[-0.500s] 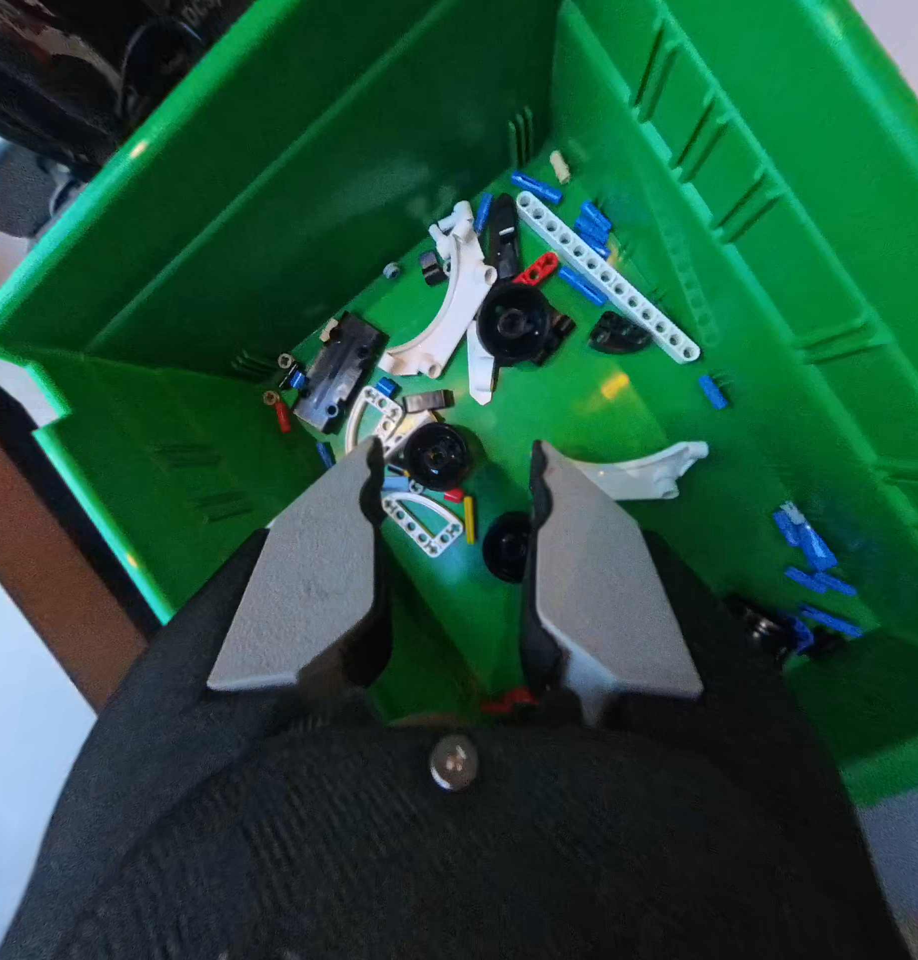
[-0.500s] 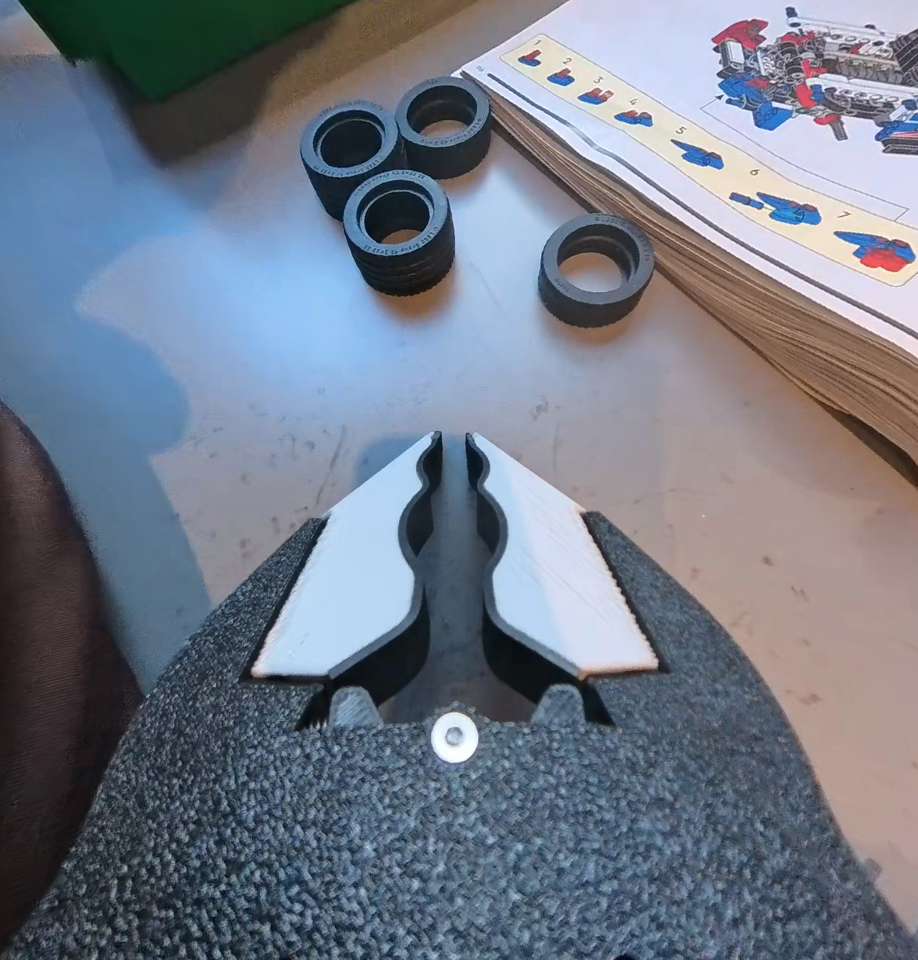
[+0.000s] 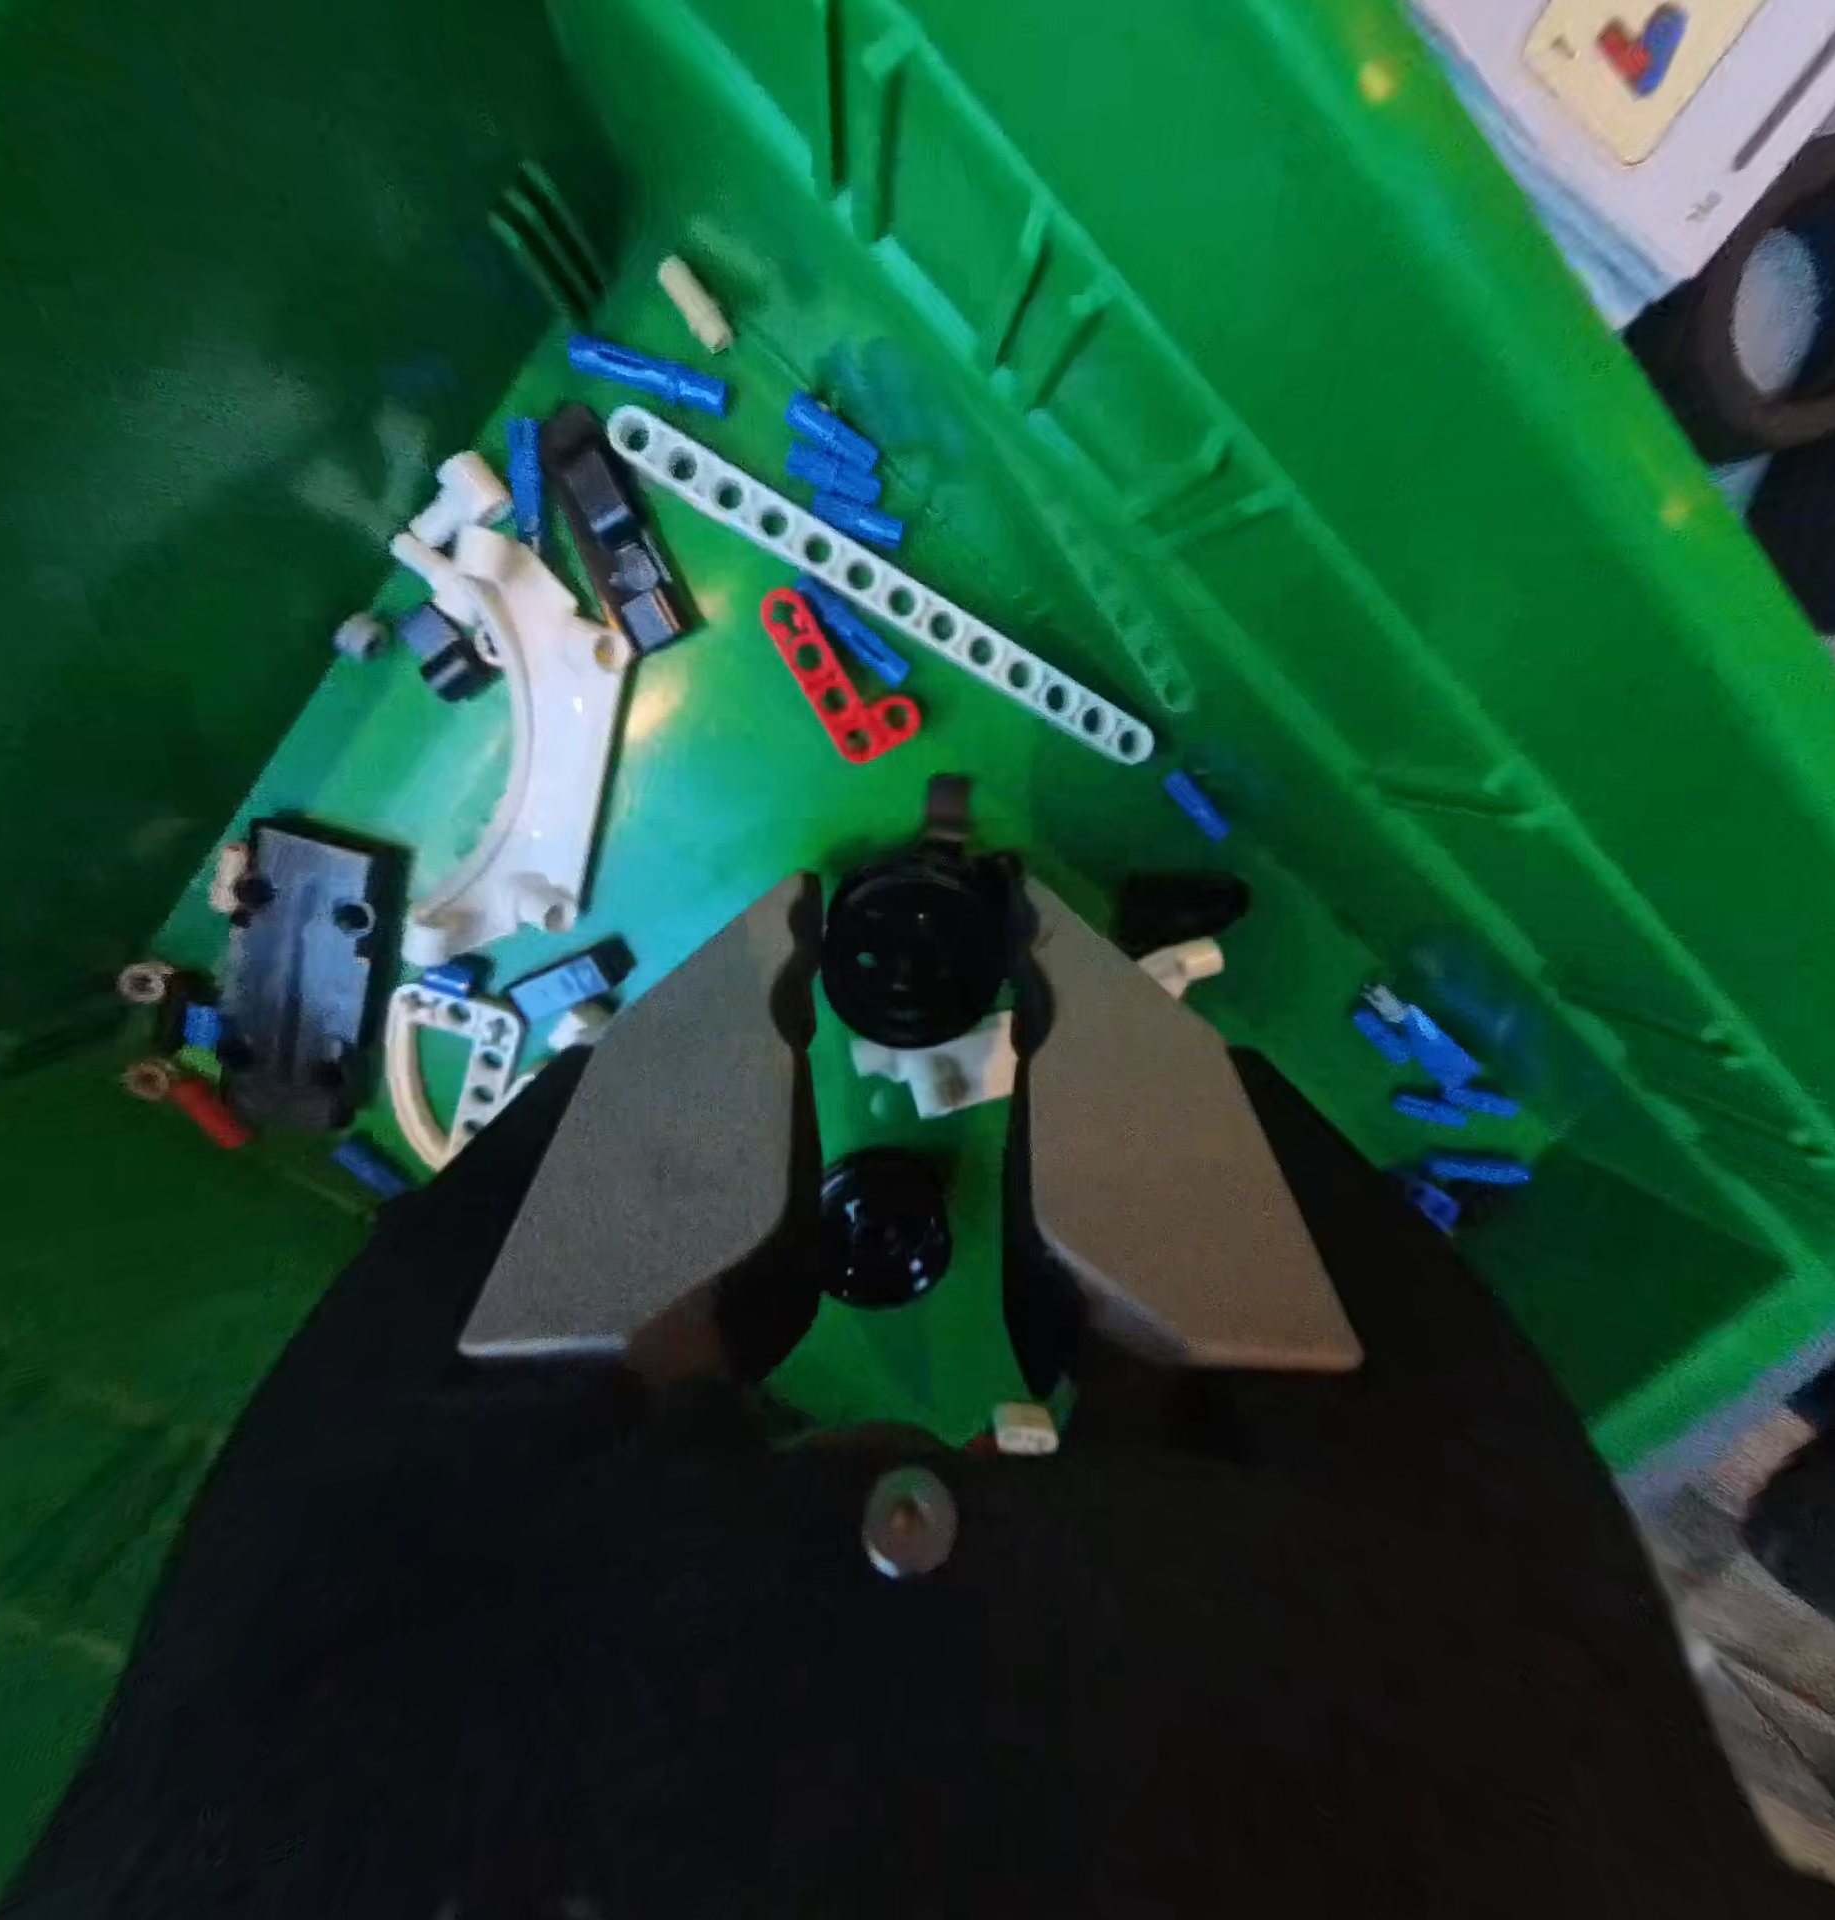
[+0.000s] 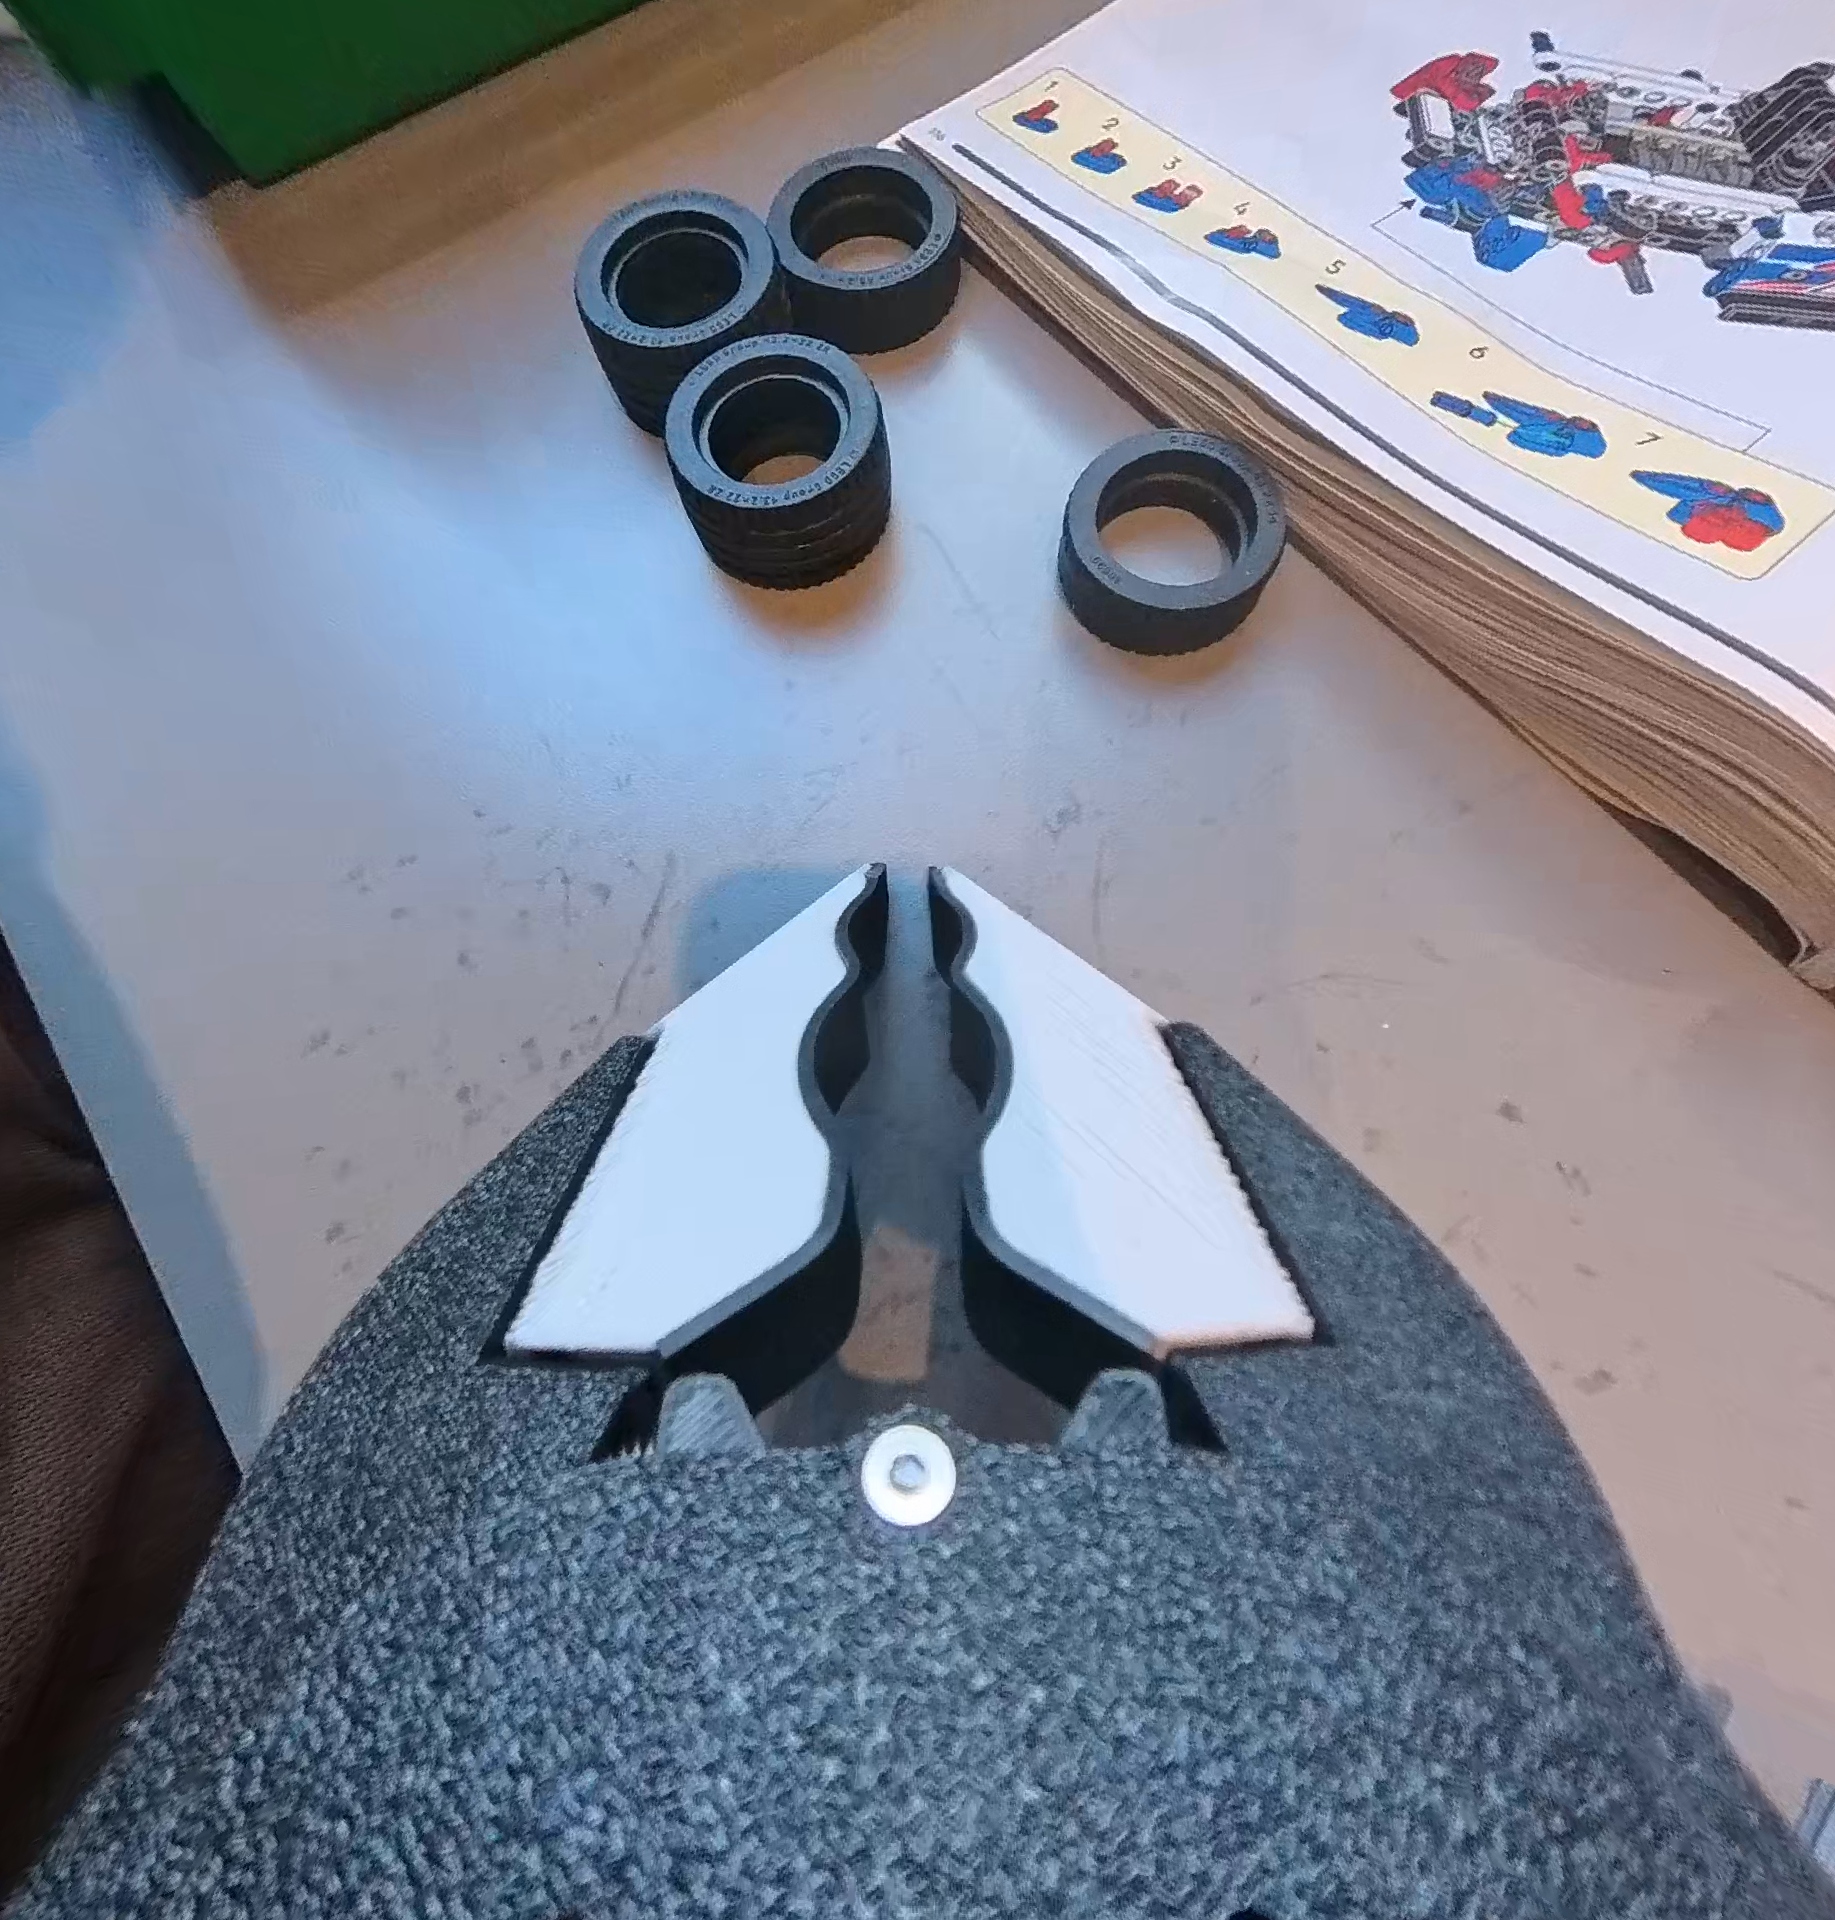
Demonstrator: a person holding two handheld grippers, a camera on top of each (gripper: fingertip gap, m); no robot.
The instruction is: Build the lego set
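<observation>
My left gripper [image 3: 913, 904] is down inside the green bin [image 3: 1308, 520]. Its jaws press on both sides of a black wheel hub [image 3: 908, 961], which rests on a white piece [image 3: 944, 1070]. A second black hub [image 3: 882, 1226] lies between the fingers, nearer the camera. A long white beam [image 3: 882, 582], a red L-beam [image 3: 835, 675], a white arch [image 3: 549, 707] and blue pins [image 3: 840, 468] lie beyond. My right gripper [image 4: 905, 878] is shut and empty above the table [image 4: 477, 727]. Several black tyres [image 4: 778, 468] lie ahead of it, one [image 4: 1171, 545] apart to the right.
An open instruction booklet [image 4: 1412, 312] lies at the right of the table. The bin's corner [image 4: 321, 73] shows at the top left of the right wrist view. A black panel [image 3: 300, 966] and small parts lie at the bin's left. Tall bin walls surround the left gripper.
My left gripper has moved forward and deeper into the bin, and its jaws have narrowed around the black hub. The right gripper has stayed put.
</observation>
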